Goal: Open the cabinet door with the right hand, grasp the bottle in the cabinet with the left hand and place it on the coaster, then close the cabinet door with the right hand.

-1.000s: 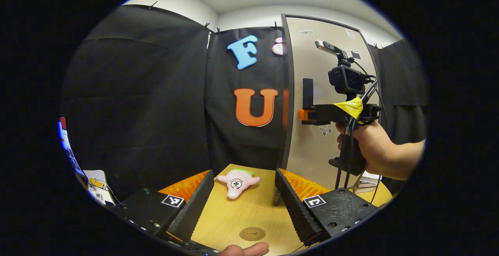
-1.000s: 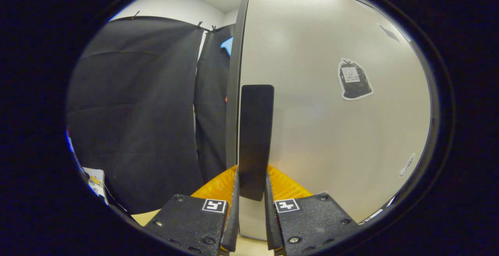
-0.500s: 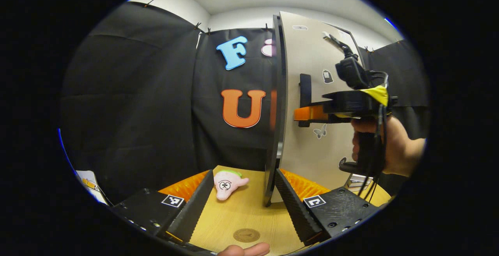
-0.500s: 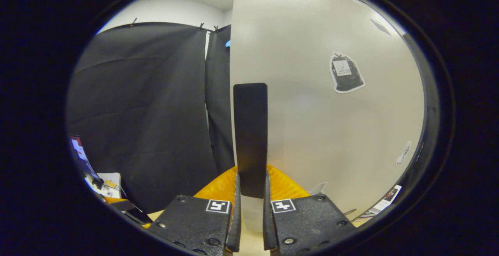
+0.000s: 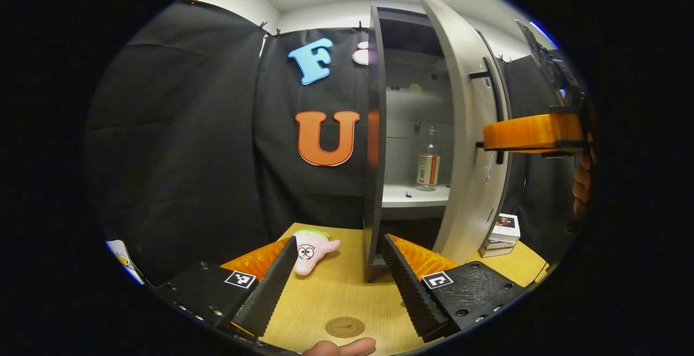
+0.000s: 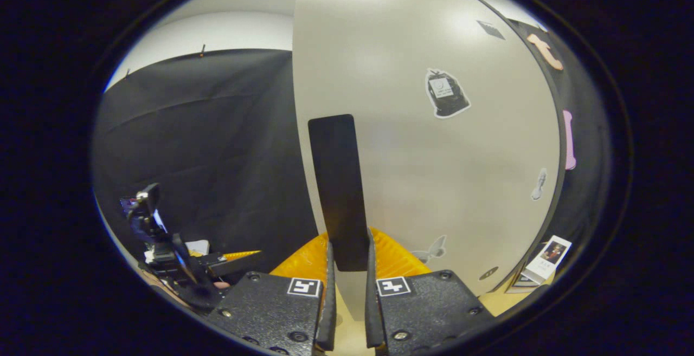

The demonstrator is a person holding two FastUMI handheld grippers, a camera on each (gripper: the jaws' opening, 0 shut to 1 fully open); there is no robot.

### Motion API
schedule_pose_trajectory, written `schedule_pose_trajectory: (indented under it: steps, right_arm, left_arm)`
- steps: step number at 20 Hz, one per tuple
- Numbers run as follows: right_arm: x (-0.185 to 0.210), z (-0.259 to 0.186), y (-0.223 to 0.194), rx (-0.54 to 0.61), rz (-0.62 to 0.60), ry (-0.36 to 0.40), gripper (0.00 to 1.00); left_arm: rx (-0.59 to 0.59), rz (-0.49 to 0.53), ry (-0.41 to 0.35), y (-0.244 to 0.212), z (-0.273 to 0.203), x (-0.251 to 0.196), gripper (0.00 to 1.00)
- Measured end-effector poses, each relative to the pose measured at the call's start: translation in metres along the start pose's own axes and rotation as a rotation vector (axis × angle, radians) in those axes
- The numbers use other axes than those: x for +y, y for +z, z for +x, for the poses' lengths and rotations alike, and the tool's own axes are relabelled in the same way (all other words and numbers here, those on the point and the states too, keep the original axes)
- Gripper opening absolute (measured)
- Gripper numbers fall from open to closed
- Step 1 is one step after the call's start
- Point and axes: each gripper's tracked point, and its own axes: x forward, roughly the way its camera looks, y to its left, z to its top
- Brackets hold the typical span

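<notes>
Swinging wide now versus a second ago, door (image 5: 466,128) exposes bottle (image 5: 428,161) at 1 o'clock. Right claw (image 6: 348,291) clamped on handle (image 6: 339,193); left claw (image 5: 339,285) apart over tabletop (image 5: 336,296), coaster (image 5: 345,326) at 6 o'clock, free to reach in.

The cabinet door (image 5: 466,128) hides the right part of the shelf. The bottle (image 5: 428,160) label is too small to read. The right gripper (image 5: 534,133) is cut off at the edge.
</notes>
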Motion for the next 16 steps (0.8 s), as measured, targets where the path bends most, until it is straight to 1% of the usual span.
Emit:
schedule_pose_trajectory:
  steps: [2, 5, 8, 12, 14, 16]
  right_arm:
    - [-0.003, -0.006, 0.0, 0.003, -0.001, 0.024, 0.25]
    - [-0.008, -0.009, -0.002, 0.033, -0.007, 0.04, 0.25]
    - [-0.012, -0.014, -0.003, 0.077, 0.004, 0.011, 0.23]
    - [-0.016, -0.025, -0.005, 0.106, 0.014, -0.011, 0.24]
    - [-0.019, -0.031, -0.006, 0.116, 0.018, -0.028, 0.23]
    - [-0.024, -0.037, -0.006, 0.129, 0.007, -0.062, 0.24]
  left_arm:
    - [-0.002, 0.006, -0.035, 0.008, 0.014, -0.015, 0.95]
    - [-0.02, 0.048, -0.084, 0.018, 0.037, -0.041, 0.95]
    - [-0.006, 0.064, -0.147, 0.02, 0.066, -0.077, 0.95]
    - [-0.039, 0.065, -0.23, 0.043, 0.105, -0.124, 0.95]
    - [-0.048, 0.058, -0.257, 0.053, 0.124, -0.144, 0.95]
    - [-0.06, 0.059, -0.27, 0.064, 0.142, -0.162, 0.95]
